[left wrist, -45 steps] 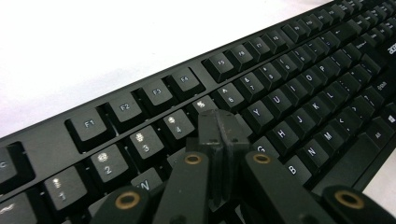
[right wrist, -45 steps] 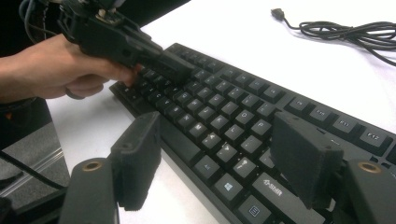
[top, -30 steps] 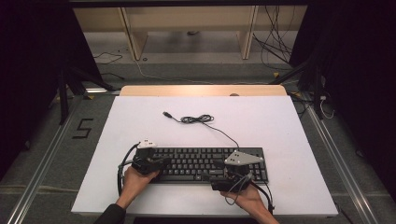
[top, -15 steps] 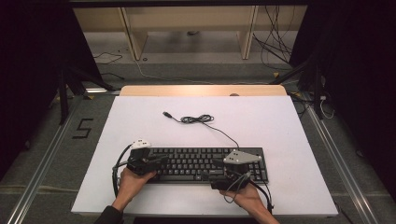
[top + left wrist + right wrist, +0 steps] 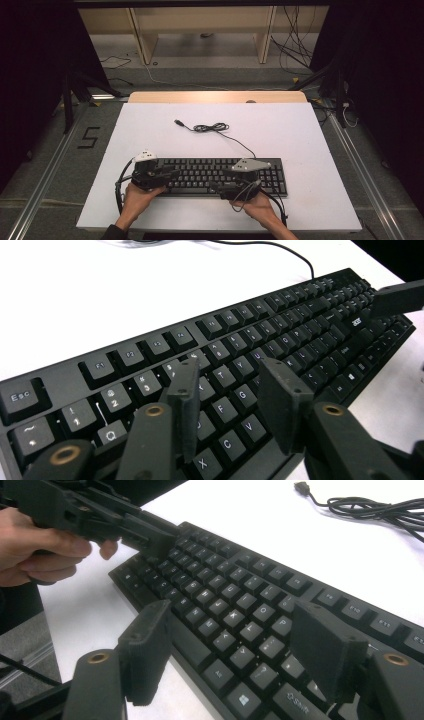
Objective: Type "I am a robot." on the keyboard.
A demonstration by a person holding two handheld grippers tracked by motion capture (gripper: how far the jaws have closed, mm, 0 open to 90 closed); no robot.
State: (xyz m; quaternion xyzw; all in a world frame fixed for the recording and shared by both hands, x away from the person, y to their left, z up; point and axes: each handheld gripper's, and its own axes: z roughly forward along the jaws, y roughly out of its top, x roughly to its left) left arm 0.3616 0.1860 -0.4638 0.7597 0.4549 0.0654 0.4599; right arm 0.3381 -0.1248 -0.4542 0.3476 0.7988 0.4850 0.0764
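Both tools sit at the near edge of the white worktop [image 5: 310, 135], over a black keyboard [image 5: 210, 172] lying flat along that edge. The left tool [image 5: 170, 174] hovers over the left keys with its jaws narrowly parted and empty; the right tool [image 5: 220, 186] spreads wider over the bottom row, also empty. If the keyboard is to be lifted, pinching its thin rigid ends evenly should keep it level. Keycaps are matte plastic. Farther off, its thin cable [image 5: 215, 128] lies loosely bunched, ending in a USB plug [image 5: 177, 122].
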